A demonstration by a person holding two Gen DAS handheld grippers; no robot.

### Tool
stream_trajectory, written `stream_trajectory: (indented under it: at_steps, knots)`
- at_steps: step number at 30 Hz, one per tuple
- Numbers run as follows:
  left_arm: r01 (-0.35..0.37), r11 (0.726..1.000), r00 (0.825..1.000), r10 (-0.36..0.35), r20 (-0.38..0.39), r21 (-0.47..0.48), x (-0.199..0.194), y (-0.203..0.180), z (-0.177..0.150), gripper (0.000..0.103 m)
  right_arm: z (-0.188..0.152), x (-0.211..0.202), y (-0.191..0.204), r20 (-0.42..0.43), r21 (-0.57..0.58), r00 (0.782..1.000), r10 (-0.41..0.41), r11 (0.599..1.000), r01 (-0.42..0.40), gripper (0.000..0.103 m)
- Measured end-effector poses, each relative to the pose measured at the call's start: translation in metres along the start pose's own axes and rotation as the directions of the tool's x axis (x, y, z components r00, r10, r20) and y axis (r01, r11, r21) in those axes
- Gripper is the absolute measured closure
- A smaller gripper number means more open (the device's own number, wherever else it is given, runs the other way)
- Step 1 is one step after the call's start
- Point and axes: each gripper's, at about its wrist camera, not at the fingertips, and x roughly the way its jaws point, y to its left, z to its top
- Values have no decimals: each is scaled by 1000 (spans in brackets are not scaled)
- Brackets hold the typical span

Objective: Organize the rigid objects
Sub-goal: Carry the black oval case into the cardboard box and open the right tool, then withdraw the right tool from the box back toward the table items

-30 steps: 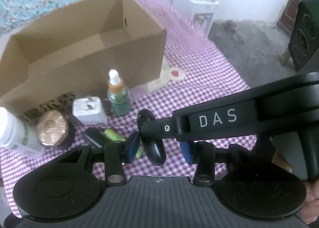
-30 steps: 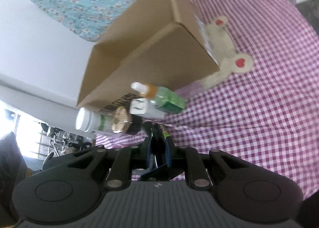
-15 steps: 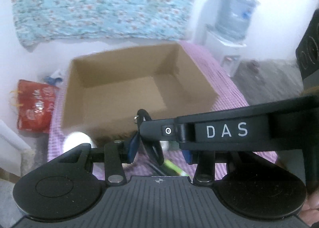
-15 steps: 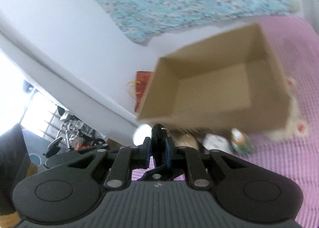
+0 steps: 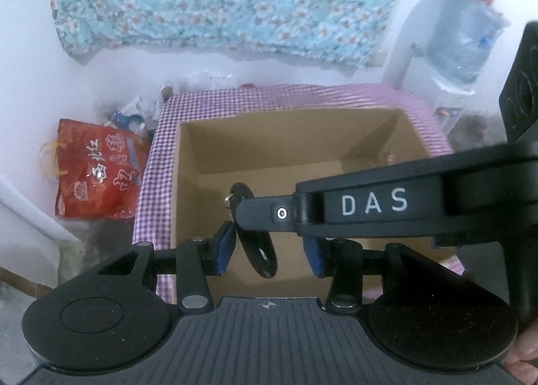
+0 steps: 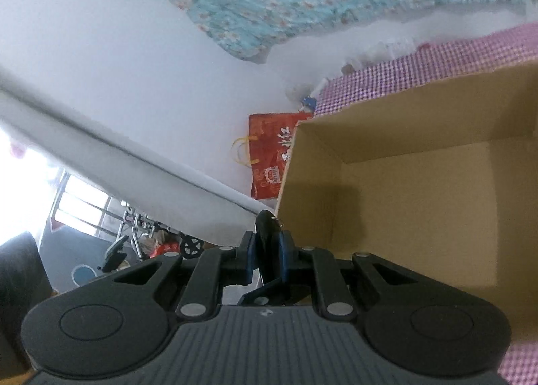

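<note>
The right gripper (image 6: 266,250) is clamping a black key fob (image 5: 257,250) over the open cardboard box (image 5: 188,203) standing on the checked tablecloth (image 5: 151,183); the left gripper (image 5: 269,250) is holding its jaws apart around the fob, pads apparently clear of it.

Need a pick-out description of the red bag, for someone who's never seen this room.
Start at the cardboard box on the purple checked tablecloth. Look past the cloth's left edge, down to the floor by the white wall. The red bag stands there: glossy, printed with pale characters, yellow cord handles.
</note>
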Motion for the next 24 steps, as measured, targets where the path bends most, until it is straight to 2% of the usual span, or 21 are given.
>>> stream_trajectory:
  at_steps: [7,13,17,24]
  knots:
    - [-87,996,994,89,-70,29,45,5,19,55,35,54,-40,-60,128,998,1,992,7,87]
    - [-95,995,992,94,-80,-3,49,13,25,51,39,80,-60,-64,169,998,3,986,8,87]
    - [-92,996,993,92,-73,-5,43,13,23,51,40,78,-62,-59,173,998,17,985,-7,86]
    - [-61,998,997,61,-37,0,14,2,16,51,32,36,-48,-16,151,999,31,988,-29,86]
